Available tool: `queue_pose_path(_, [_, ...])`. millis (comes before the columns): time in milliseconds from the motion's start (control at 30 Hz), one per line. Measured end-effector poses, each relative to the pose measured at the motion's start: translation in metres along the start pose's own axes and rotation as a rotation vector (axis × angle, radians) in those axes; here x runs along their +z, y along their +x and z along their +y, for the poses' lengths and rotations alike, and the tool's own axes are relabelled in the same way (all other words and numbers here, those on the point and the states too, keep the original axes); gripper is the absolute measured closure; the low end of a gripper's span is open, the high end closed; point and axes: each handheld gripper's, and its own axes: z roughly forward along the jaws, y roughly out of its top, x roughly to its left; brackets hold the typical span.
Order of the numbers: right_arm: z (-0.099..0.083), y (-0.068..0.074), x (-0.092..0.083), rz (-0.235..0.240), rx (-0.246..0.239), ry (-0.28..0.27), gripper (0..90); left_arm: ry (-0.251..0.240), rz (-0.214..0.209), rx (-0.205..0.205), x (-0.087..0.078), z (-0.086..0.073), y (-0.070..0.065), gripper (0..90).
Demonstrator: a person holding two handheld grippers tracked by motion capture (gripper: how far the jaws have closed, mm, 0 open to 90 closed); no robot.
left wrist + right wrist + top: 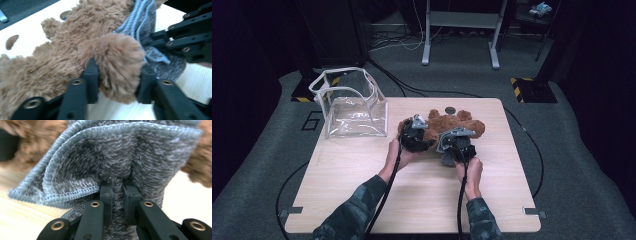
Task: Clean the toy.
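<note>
Camouflage sleeves [357, 212] come in over the desk's [362, 170] near edge. Past them, mid-desk, the right gripper [117, 195] is pinched tight on a fold of grey knit cloth [112, 162]. Just beside it, the left gripper [117, 77] has a brown teddy bear's [452, 122] paw between its jaws, pads against the fur. Both grippers hide the bear's near side. Farther off, a clear bag [354, 107] stands at the far left corner.

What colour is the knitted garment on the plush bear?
Mottled grey garment with light blue edging; clearest in the right gripper view.
</note>
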Motion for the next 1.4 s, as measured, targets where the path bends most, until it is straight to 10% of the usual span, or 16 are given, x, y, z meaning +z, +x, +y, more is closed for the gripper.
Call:
queue_pose_path(367, [-0.011,-0.016,-0.020,-0.053,0.012,-0.032,80.5,-0.023,0.095,-0.024,-0.024,-0.034,0.018,32.5])
queue_pose_path(633, [-0.027,0.000,-0.036,-0.031,-0.039,-0.025,80.5,-0.001,0.181,-0.067,-0.027,-0.067,0.035,29.1])
queue_pose_path(1100, [-0.022,0.072,-0.023,0.085,-0.251,0.014,80.3,0.003,0.260,-0.036,-0.019,-0.069,0.043,74.0])
queue_pose_path(1400, [0.000,0.123,0.003,0.160,-0.383,0.025,80.2,0.006,0.251,-0.026,-0.018,-0.064,0.046,82.2])
